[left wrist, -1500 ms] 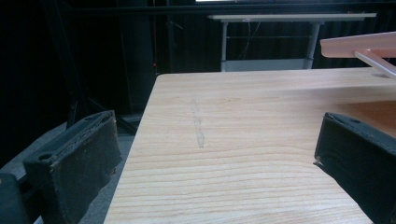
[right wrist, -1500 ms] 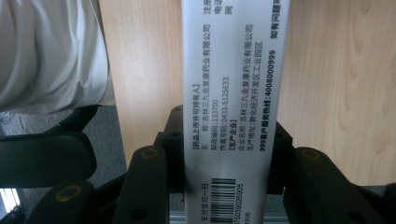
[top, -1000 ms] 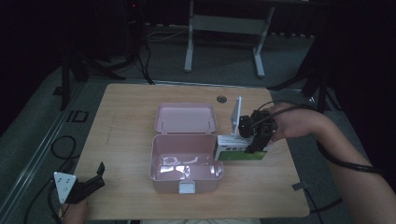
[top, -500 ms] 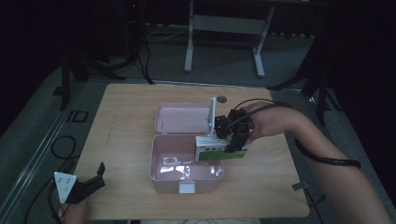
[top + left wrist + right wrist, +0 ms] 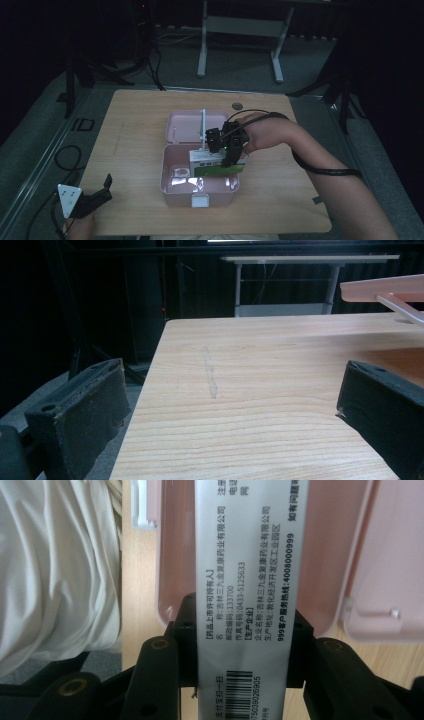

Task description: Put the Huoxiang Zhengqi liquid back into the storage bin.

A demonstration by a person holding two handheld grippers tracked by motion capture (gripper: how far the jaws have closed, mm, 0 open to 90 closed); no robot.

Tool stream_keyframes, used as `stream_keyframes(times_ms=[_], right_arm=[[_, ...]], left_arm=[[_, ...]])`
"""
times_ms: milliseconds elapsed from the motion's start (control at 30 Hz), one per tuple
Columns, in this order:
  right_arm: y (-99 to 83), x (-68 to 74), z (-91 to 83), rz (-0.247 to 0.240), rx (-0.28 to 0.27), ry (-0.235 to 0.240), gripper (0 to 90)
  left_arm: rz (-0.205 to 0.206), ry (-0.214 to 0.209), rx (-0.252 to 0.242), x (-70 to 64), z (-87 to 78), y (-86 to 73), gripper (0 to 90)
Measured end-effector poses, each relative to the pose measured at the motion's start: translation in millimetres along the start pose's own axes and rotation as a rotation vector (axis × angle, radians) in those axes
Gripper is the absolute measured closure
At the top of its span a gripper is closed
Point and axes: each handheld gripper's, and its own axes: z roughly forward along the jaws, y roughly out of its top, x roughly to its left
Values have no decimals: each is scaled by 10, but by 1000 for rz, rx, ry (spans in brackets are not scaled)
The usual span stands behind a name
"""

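An open pink box stands mid-table, its base (image 5: 172,192) towards me and its lid (image 5: 182,127) laid back behind it. My right gripper (image 5: 226,150) is shut on a white and green medicine carton (image 5: 216,169) and holds it over the right half of the base. In the right gripper view the carton's printed white face (image 5: 245,580) runs up between the jaws of the right gripper (image 5: 245,652), with the pink box (image 5: 330,555) behind it. My left gripper (image 5: 102,192) rests open at the table's front left corner. Between the jaws of the left gripper (image 5: 230,420) lies bare wood.
The wooden table (image 5: 135,135) has a round cable grommet (image 5: 237,106) near its far edge. Cables (image 5: 65,155) lie on the floor to the left, and a white table frame (image 5: 240,25) stands behind. The person's white clothing (image 5: 55,570) is near the front edge.
My right gripper has carried the carton leftwards, from beside the box's right side to over its base. The left gripper has stayed still.
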Motion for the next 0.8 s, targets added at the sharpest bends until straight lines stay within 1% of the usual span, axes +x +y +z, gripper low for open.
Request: stream_keyframes(times_ms=[33, 167, 233, 300, 333, 400, 433, 467, 500, 533, 567, 600, 633, 667, 700, 800], right_arm=[[26, -7, 29, 8, 1, 9, 625], [109, -16, 160, 0, 3, 19, 626], [129, -33, 220, 13, -1, 33, 626], [139, -38, 252, 13, -7, 29, 626], [152, -53, 327, 22, -10, 40, 626], [157, -59, 409, 20, -2, 46, 626], [157, -59, 409, 20, -2, 46, 626], [158, -59, 455, 24, 2, 49, 626], [157, -69, 545, 34, 13, 57, 625], [157, -69, 545, 34, 13, 57, 625], [153, -76, 641, 38, 20, 66, 625], [151, -77, 689, 39, 23, 72, 625], [151, -77, 689, 39, 23, 72, 625], [149, -76, 734, 41, 28, 74, 625], [150, -78, 825, 39, 39, 76, 625], [152, -88, 909, 48, 41, 80, 625]], left_arm=[[0, 0, 0, 0, 0, 0, 2], [-2, -2, -2, 2, 0, -1, 2], [-2, -3, -1, 2, 0, 0, 2], [-2, -2, 0, 2, 1, 0, 2], [-2, -2, 0, 2, 1, 0, 2], [-3, -3, -1, 3, 1, 0, 2], [-3, -3, -1, 3, 1, 0, 2], [-3, -3, -1, 3, 1, 0, 2], [-2, -2, 1, 2, 2, 1, 2], [-2, -2, 1, 2, 2, 1, 2], [-1, -2, 1, 1, 2, 1, 2], [-1, -2, 1, 1, 2, 1, 2], [-1, -2, 1, 2, 1, 0, 2], [-1, -3, 0, 2, 1, 0, 2], [-1, -2, 0, 2, 1, 0, 2], [0, -3, 1, 1, 2, 0, 2]])
